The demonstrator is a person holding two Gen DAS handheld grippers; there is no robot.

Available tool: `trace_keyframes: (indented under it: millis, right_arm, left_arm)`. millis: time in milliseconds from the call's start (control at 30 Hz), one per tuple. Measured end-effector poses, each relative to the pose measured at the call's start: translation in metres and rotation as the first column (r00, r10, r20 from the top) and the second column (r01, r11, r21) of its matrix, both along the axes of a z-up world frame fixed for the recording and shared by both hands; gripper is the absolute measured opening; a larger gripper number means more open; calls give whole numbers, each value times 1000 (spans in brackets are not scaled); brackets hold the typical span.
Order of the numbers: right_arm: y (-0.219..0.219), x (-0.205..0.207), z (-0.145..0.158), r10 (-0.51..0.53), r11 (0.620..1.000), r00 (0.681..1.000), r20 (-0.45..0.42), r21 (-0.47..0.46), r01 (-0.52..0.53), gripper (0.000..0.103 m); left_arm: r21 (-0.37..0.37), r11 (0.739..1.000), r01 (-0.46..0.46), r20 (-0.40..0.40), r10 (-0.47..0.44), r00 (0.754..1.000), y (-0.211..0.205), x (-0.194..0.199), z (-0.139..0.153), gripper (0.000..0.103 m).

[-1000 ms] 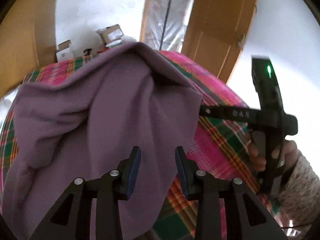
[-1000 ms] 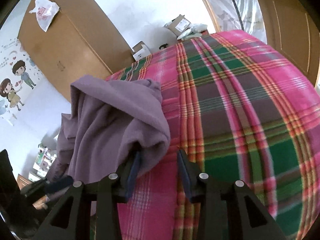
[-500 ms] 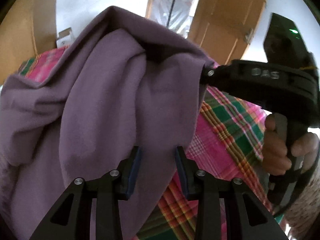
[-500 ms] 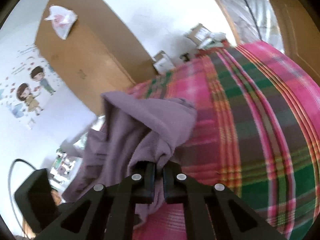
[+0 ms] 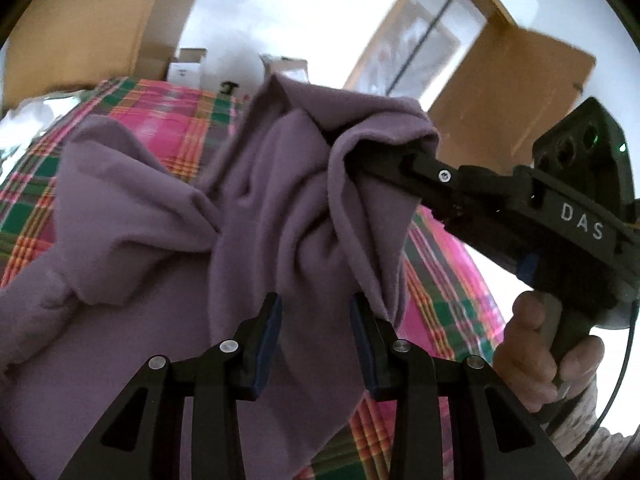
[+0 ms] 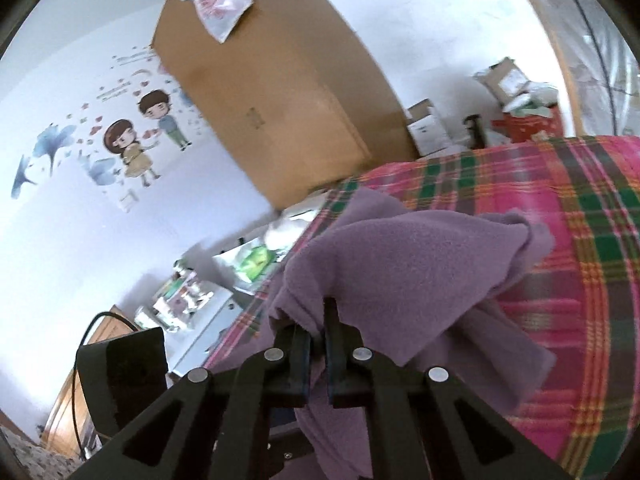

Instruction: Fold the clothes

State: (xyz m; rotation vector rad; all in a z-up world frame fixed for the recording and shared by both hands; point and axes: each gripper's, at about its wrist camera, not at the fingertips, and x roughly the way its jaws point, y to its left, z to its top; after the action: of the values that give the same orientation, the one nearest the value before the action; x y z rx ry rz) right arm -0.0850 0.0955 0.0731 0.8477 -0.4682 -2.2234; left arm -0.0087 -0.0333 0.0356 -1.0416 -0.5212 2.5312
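Fleece point(image 5: 280, 208) hides right gripper point(image 6: 317, 316) tips; left gripper point(image 5: 316, 320) agape.

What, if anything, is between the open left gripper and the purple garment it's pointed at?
Nothing visible. The left gripper is open, and the purple garment hangs right at its fingertips, with cloth filling the view between them. The right gripper, shut on a bunched fold, lifts the garment above the plaid bedspread.

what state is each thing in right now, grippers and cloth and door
left hand-held gripper: open, purple cloth hanging between its fingers
right hand-held gripper: shut on the purple cloth
purple cloth: bunched, partly lifted off the plaid blanket
wooden door: open
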Motion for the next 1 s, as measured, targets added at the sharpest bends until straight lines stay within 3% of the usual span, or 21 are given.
trace_keyframes:
  millis: [233,667,833,967,1000]
  right_arm:
    - [-44,-21,-10,122,992,991,49,-13,-122,5]
    - [-79,-28,-45,195,975,970,142,80,-207,6]
    - [-64,-16,-37,198,975,973,122,82,-208,18]
    - [-33,-5,-26,134,987,987,87,79,-141,26]
    - [-24,-3,-25,109,990,991,82,75,-115,32]
  left_arm:
    - [70,995,-77,-29,79,996,-9,9,4,37]
    - [84,985,-154,111,144,983,-26,-3,-27,37]
    - [87,977,-194,143,181,973,-36,-8,-34,37]
    - [97,971,-219,158,202,966,-43,-11,-36,37]
    - [99,970,-220,158,203,966,-43,-10,-35,37]
